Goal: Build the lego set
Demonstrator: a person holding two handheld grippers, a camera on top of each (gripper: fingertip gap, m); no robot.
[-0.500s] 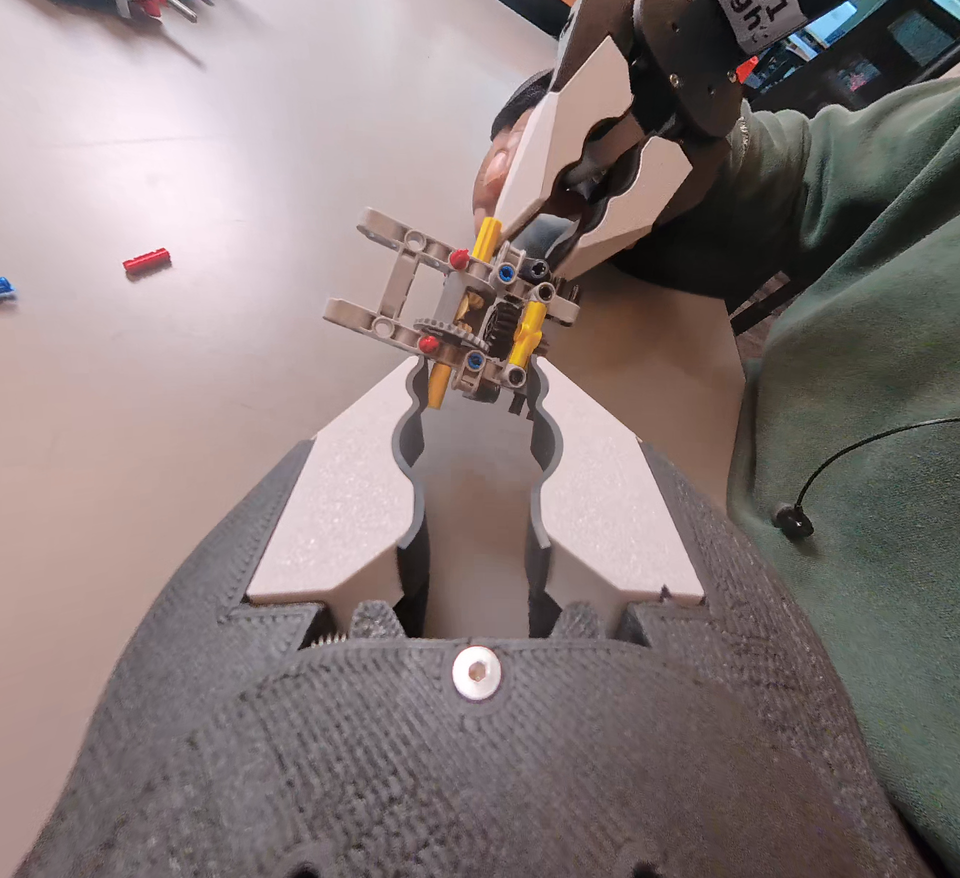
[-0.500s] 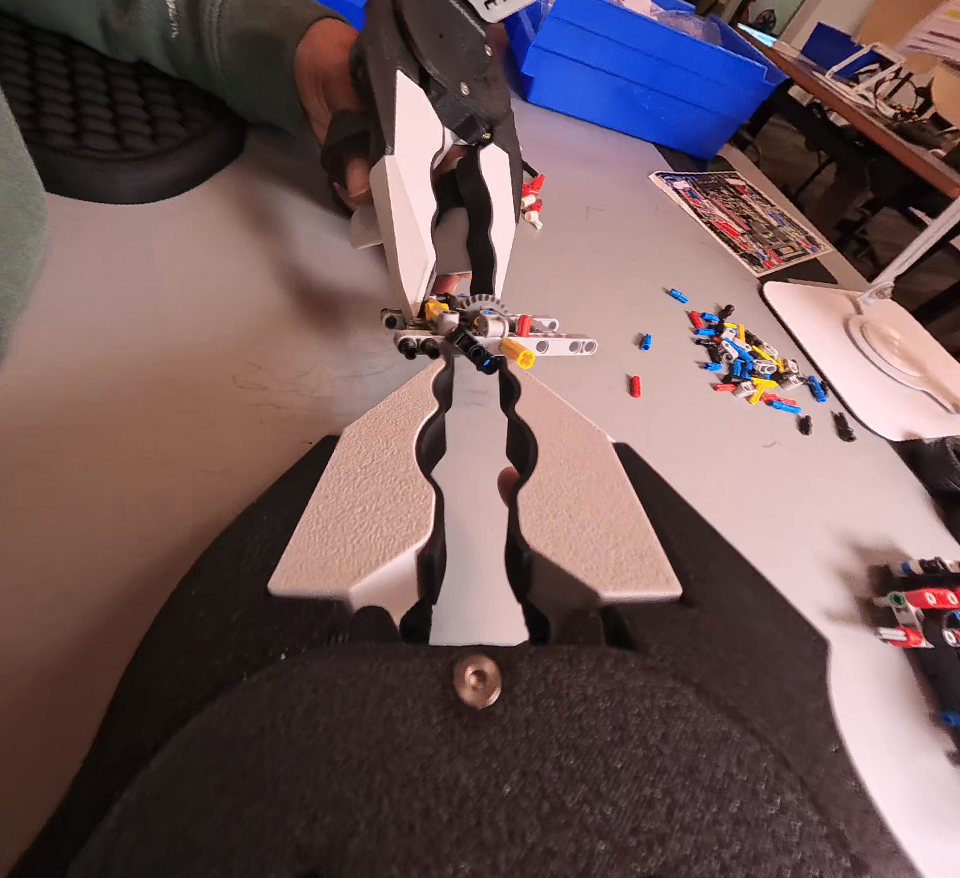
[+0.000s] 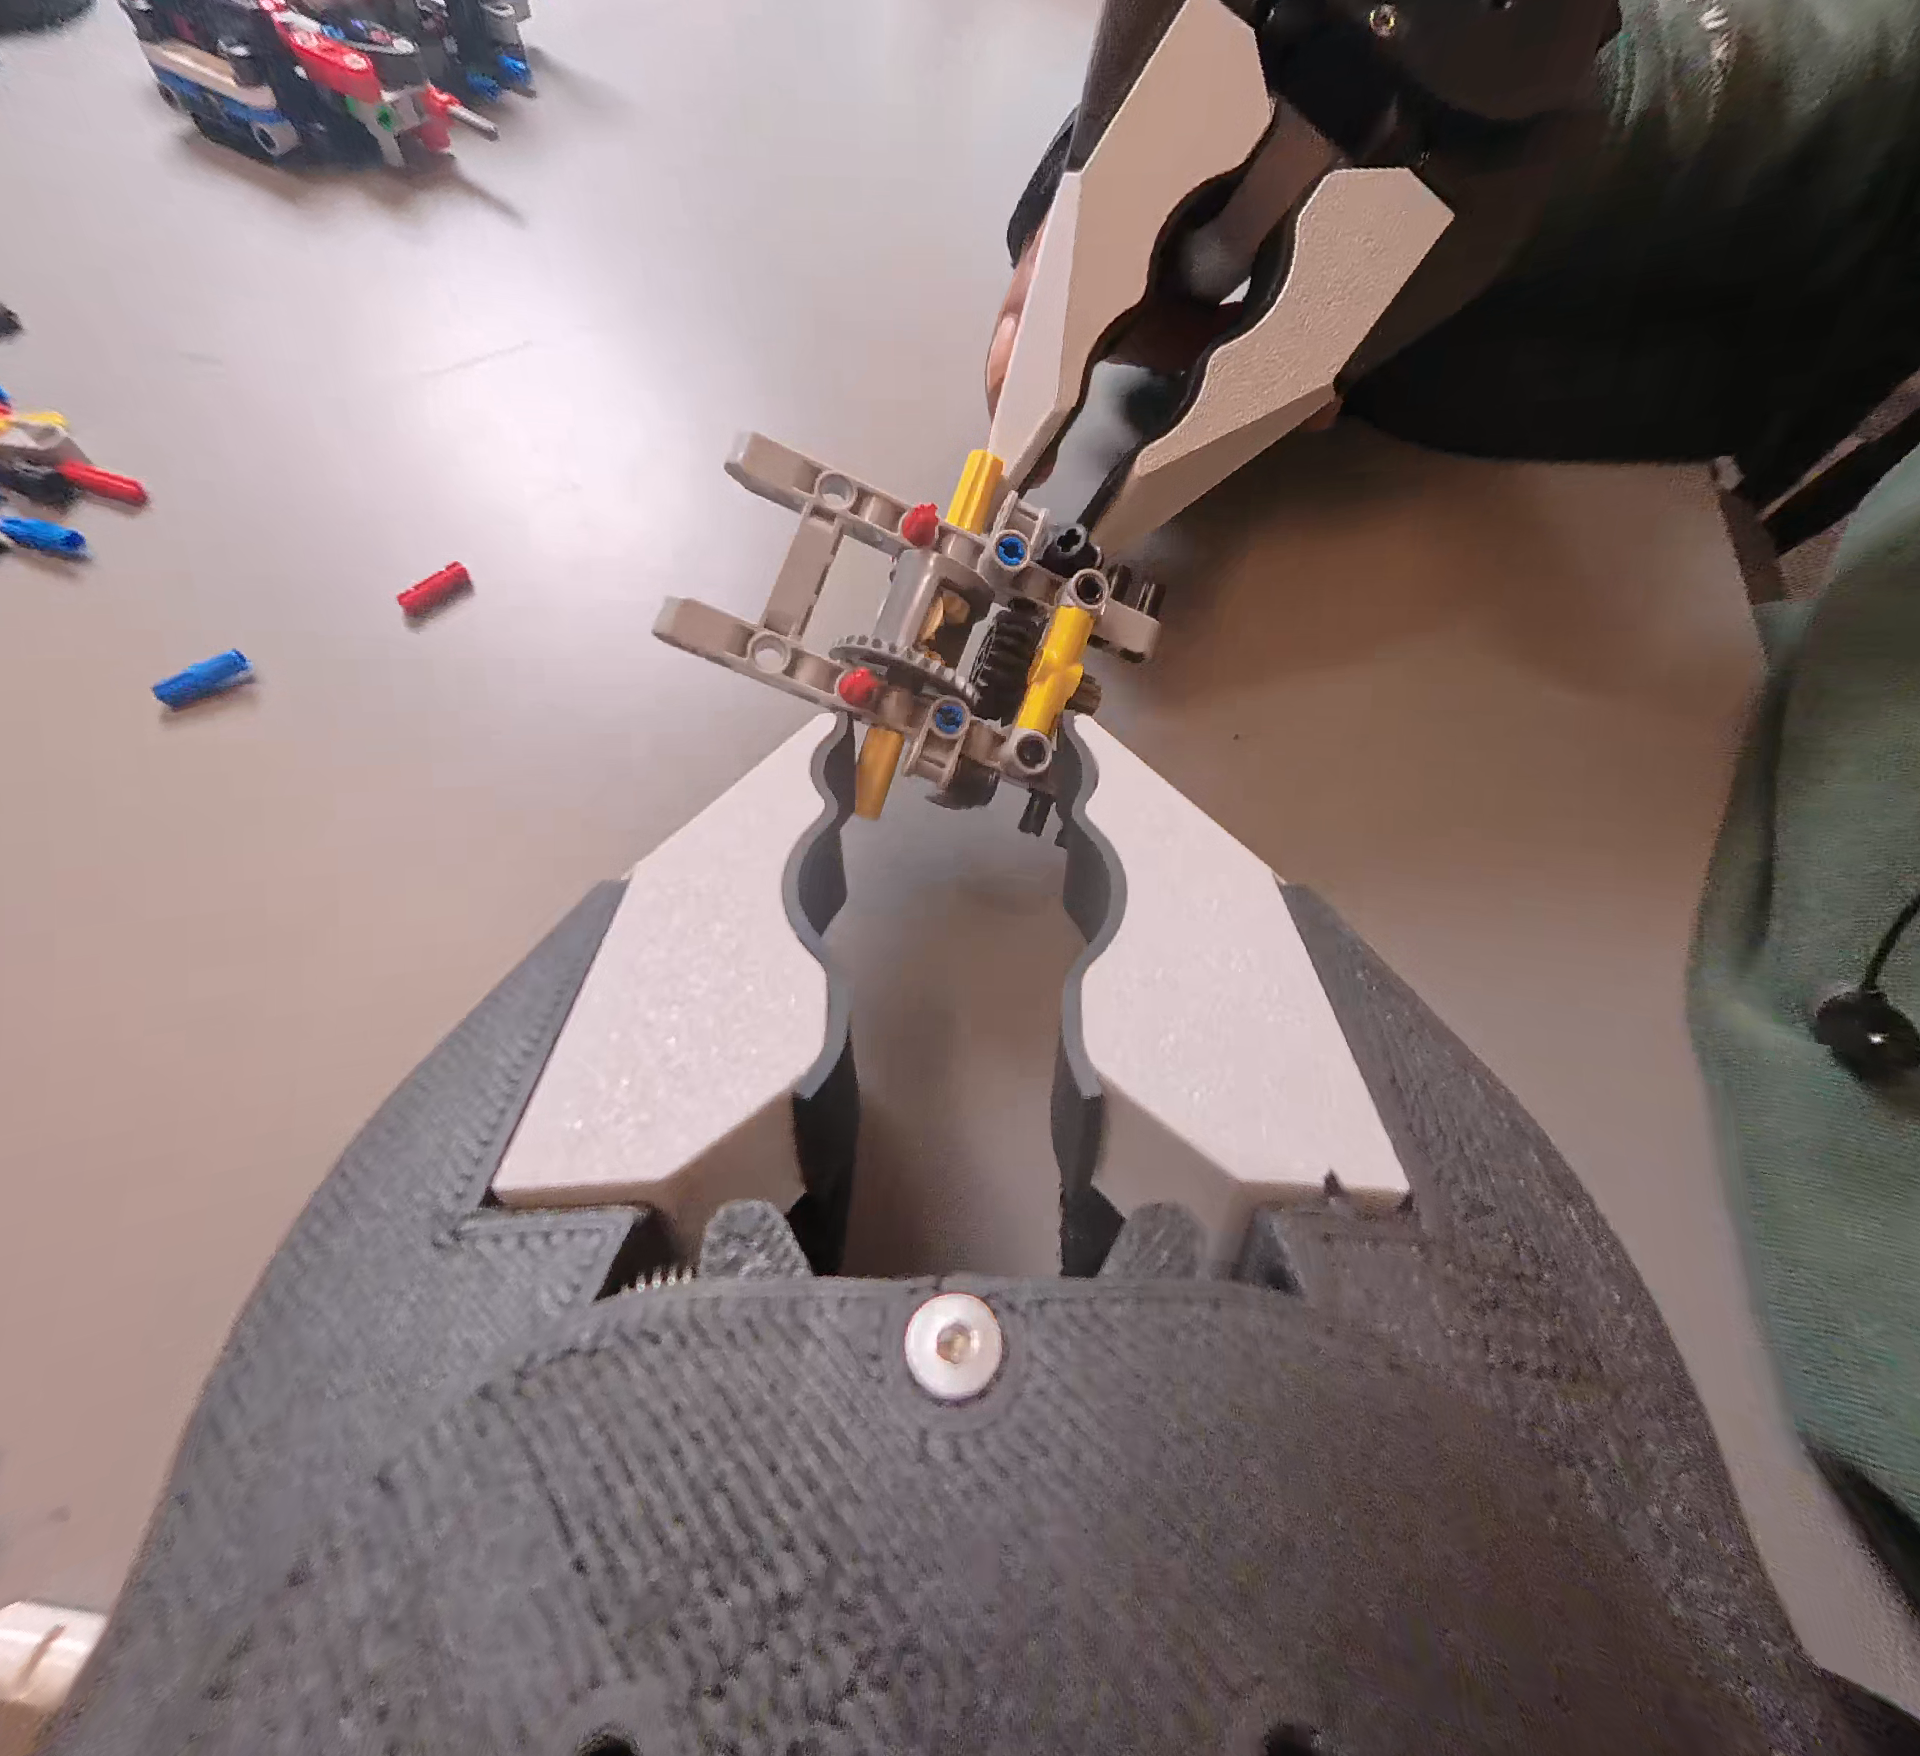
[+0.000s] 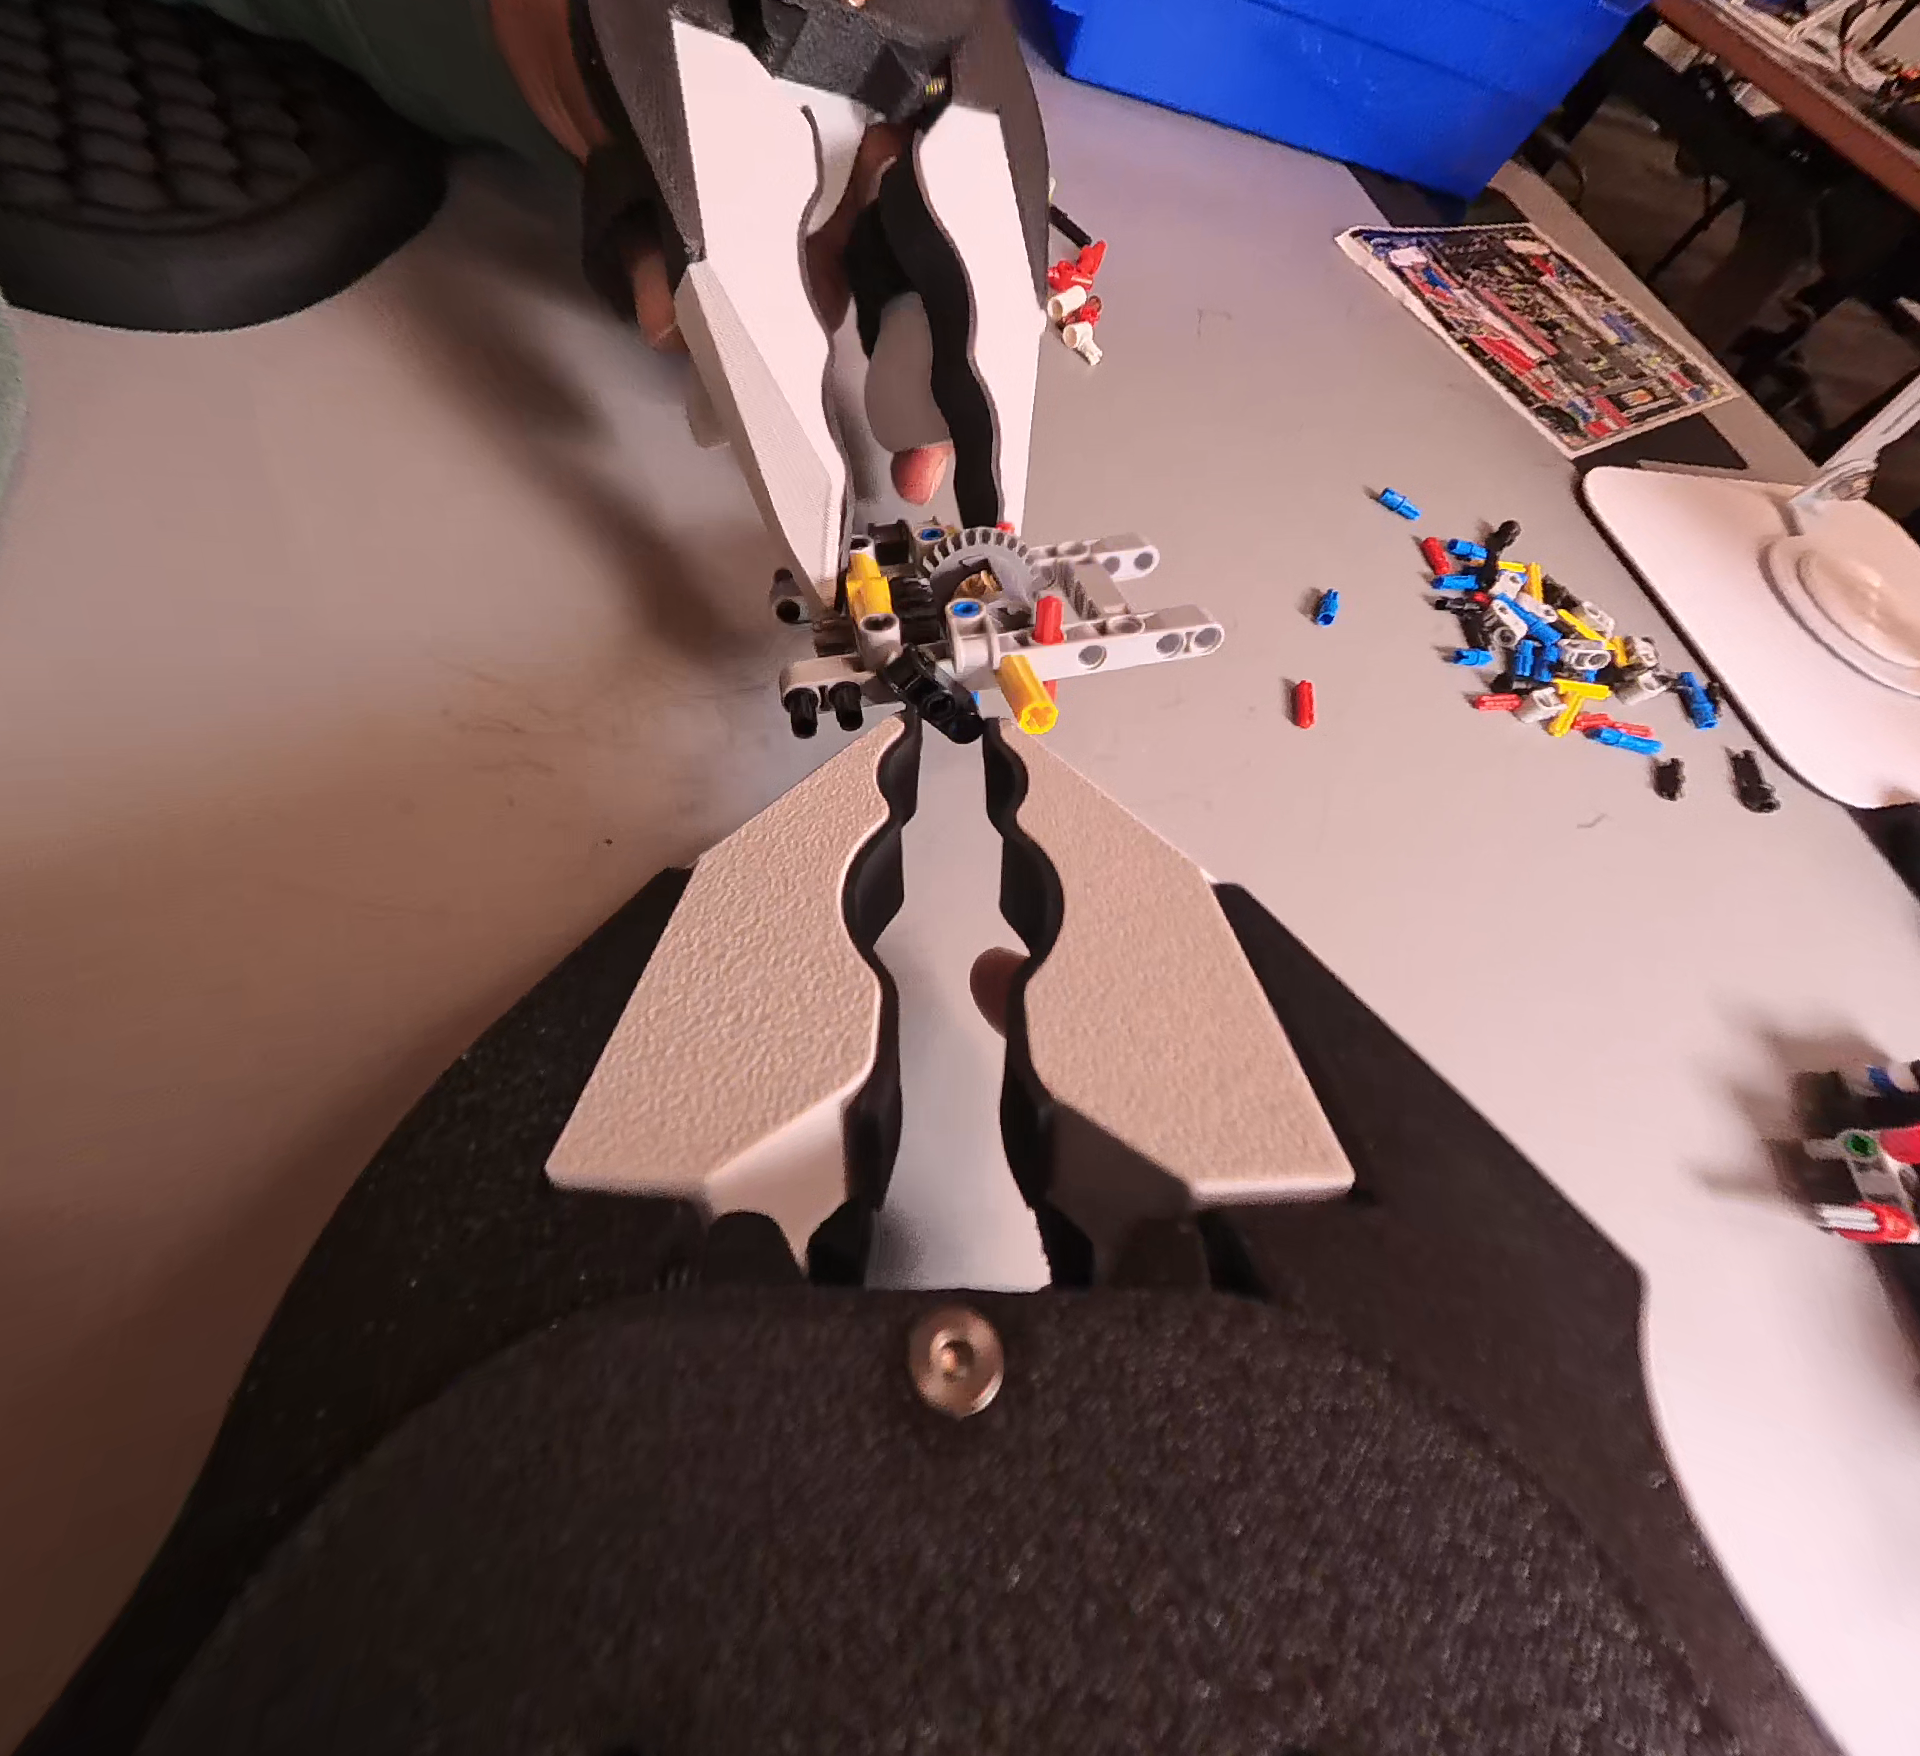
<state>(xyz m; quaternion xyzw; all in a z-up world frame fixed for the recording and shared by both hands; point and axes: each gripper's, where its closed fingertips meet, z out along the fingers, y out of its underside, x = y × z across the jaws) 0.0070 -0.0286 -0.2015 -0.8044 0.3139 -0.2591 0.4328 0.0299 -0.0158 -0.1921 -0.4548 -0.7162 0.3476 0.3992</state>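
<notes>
Grippers meet over the table (image 3: 520, 875): left gripper (image 3: 951, 750) is clamped on the near end of a small grey lego gear assembly (image 3: 914, 626) held up in the air, while right gripper (image 3: 1060, 501) has its tips pinched on a black pin (image 4: 940, 683) at the assembly's opposite end. Partly built lego vehicle (image 3: 332, 44) sits well apart at the table's far side. Loose pins (image 4: 1558, 657) lie in a pile near a printed instruction sheet (image 4: 1527, 335) and blue bins (image 4: 1330, 13).

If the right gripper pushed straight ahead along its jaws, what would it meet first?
The right gripper would meet the grey gear assembly first, at its black connector; the left gripper lies just beyond.
</notes>
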